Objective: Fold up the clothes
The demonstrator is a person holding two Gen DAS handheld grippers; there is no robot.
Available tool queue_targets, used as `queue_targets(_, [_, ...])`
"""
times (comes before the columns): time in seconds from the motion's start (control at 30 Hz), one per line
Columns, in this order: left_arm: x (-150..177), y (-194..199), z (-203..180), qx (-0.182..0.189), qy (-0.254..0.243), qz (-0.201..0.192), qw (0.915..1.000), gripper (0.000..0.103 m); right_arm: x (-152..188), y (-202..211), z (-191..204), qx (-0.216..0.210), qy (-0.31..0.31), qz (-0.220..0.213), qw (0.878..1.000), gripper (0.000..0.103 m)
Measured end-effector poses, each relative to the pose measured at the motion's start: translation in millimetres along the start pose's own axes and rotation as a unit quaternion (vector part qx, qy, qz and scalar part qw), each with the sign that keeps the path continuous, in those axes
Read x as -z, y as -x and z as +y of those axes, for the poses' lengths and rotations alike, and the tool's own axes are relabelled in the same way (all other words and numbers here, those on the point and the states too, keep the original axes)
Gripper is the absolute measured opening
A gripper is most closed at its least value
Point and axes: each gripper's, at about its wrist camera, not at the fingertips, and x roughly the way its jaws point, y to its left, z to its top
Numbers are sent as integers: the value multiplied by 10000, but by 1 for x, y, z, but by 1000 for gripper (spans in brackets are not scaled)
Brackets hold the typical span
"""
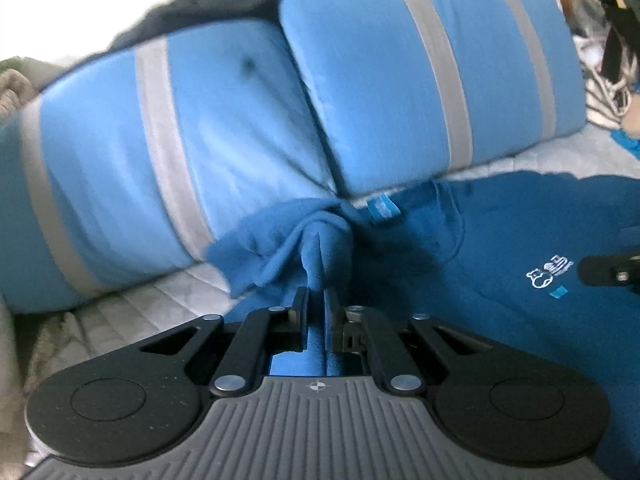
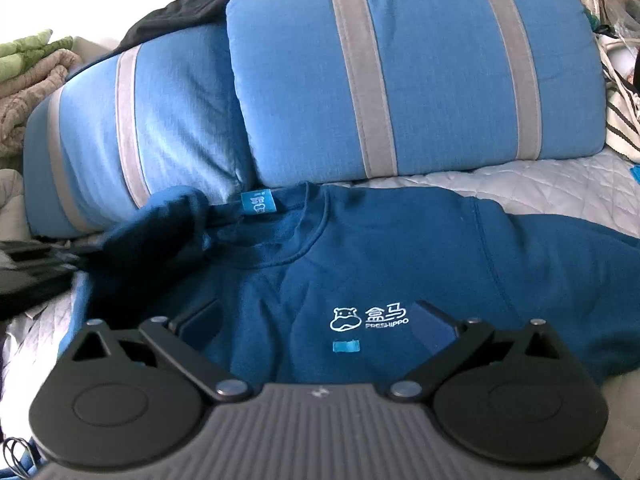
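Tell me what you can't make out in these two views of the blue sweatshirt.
- Left wrist view: which part of the sweatshirt the left gripper pinches; the fabric is bunched.
- Right wrist view: the sweatshirt's hem, hidden behind the right gripper.
- Right wrist view: the neck label text, too small.
- Both views: the right sleeve end, cut off by the edge.

Two large blue cushions with grey stripes [image 2: 416, 68] lean at the back of a bed covered by a pale grey quilted bedspread [image 2: 560, 188]. Behind the left cushion [image 2: 132, 128] lies a dark garment [image 2: 192, 4]. Left of the cushions sit a beige knitted blanket [image 2: 28, 88] and a green quilted one [image 2: 28, 50] above it. Right of the cushions is a white bag with dark stripes [image 2: 622, 120] (partly cut off). Bright, washed-out daylight fills the area above the cushions.
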Motion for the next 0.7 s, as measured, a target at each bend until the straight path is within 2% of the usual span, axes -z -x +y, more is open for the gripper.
queue_targets(0.1, [2,28,12,62,-26,-45,10000,8,0,0,0,-5,6,25,10000,103])
queue_targets(0.2, [6,53,16,201,-254,-9,9995,7,0,1,0,-17,8,52,10000,103])
queue_targets(0.3, [15,70,17,403,-417,211,9981,7,0,1,1,-36,4,78,10000,103])
queue_targets(0.57, [43,78,15,924,-635,831,9902,8,2,1,1,-43,-3,141,9999,103])
queue_targets(0.67, [49,77,22,1124,-492,970,9877,11,2,1,1,-44,-11,158,9999,103])
queue_targets(0.7, [49,78,25,1165,-387,989,9875,15,2,1,1,-44,-13,168,9998,103])
